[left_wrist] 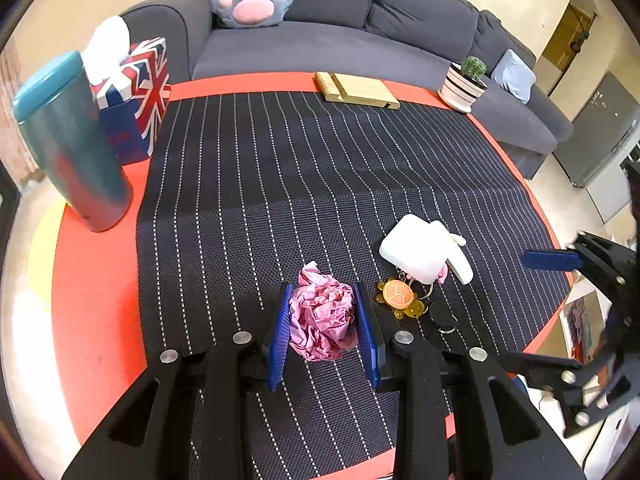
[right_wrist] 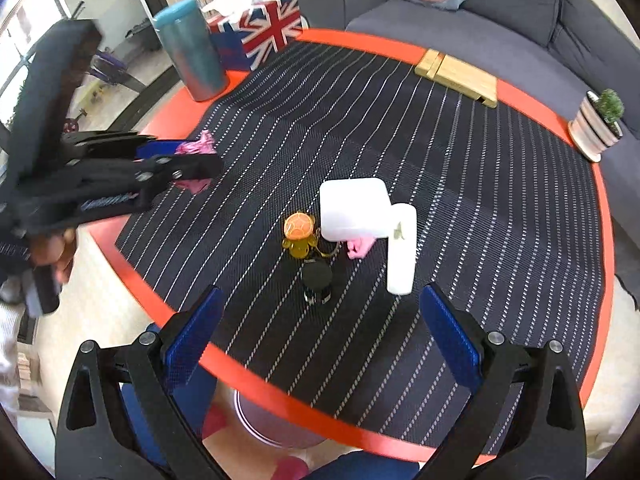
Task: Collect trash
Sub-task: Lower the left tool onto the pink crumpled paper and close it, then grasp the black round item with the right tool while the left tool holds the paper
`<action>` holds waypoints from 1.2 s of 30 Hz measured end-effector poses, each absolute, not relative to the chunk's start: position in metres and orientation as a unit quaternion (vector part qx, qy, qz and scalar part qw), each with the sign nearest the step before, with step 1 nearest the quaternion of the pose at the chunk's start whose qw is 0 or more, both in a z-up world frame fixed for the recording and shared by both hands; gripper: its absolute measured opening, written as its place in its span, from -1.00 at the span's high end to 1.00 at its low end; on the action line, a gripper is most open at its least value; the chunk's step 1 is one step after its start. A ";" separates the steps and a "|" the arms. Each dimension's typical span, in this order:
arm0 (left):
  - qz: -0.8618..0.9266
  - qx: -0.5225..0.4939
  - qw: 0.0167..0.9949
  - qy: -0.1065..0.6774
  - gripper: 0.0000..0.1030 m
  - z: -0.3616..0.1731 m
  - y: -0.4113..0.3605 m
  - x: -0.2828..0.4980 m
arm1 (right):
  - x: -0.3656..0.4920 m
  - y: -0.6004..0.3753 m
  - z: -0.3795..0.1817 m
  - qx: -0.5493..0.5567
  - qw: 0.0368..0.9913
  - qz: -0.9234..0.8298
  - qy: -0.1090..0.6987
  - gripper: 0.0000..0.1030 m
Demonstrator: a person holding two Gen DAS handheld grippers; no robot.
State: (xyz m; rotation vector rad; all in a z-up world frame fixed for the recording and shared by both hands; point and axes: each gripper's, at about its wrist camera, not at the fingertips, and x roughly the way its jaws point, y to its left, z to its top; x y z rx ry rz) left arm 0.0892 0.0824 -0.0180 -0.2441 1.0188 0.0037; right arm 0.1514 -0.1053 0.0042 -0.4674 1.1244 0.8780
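Note:
A crumpled pink paper wad (left_wrist: 322,314) lies on the striped black mat (left_wrist: 320,168) between the blue pads of my left gripper (left_wrist: 323,296). The pads touch both its sides, so the gripper is shut on it at mat level. In the right wrist view the left gripper (right_wrist: 188,160) shows at the left with the pink wad (right_wrist: 198,145) in it. My right gripper (right_wrist: 320,304) is open and empty, above the table's near edge, pointing at a white case (right_wrist: 354,208) with a keychain.
An orange turtle charm (left_wrist: 398,294), a black fob (right_wrist: 317,276) and a white case (left_wrist: 420,250) lie right of the wad. A teal tumbler (left_wrist: 70,140), flag tissue box (left_wrist: 134,96), wooden stand (left_wrist: 356,90) and potted cactus (left_wrist: 466,82) line the red table's (left_wrist: 96,300) far edge. A sofa stands behind.

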 end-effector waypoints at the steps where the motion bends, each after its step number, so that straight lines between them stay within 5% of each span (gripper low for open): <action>1: 0.002 -0.117 0.866 0.486 0.41 -0.018 0.083 0.089 | 0.154 -0.100 0.001 -0.215 0.728 0.395 0.518 -0.87; 11: -0.001 -0.123 0.866 0.485 0.41 -0.021 0.085 0.086 | 0.168 -0.071 -0.031 -0.237 0.696 0.366 0.571 -0.82; 26: -0.004 -0.129 0.866 0.483 0.41 -0.022 0.086 0.083 | 0.173 -0.063 -0.058 -0.238 0.685 0.345 0.596 0.06; 30: -0.004 -0.130 0.865 0.484 0.41 -0.024 0.086 0.083 | 0.171 -0.062 -0.057 -0.243 0.684 0.347 0.594 0.53; 36: -0.005 -0.126 0.866 0.483 0.41 -0.024 0.083 0.082 | 0.170 -0.066 -0.051 -0.241 0.692 0.351 0.583 0.53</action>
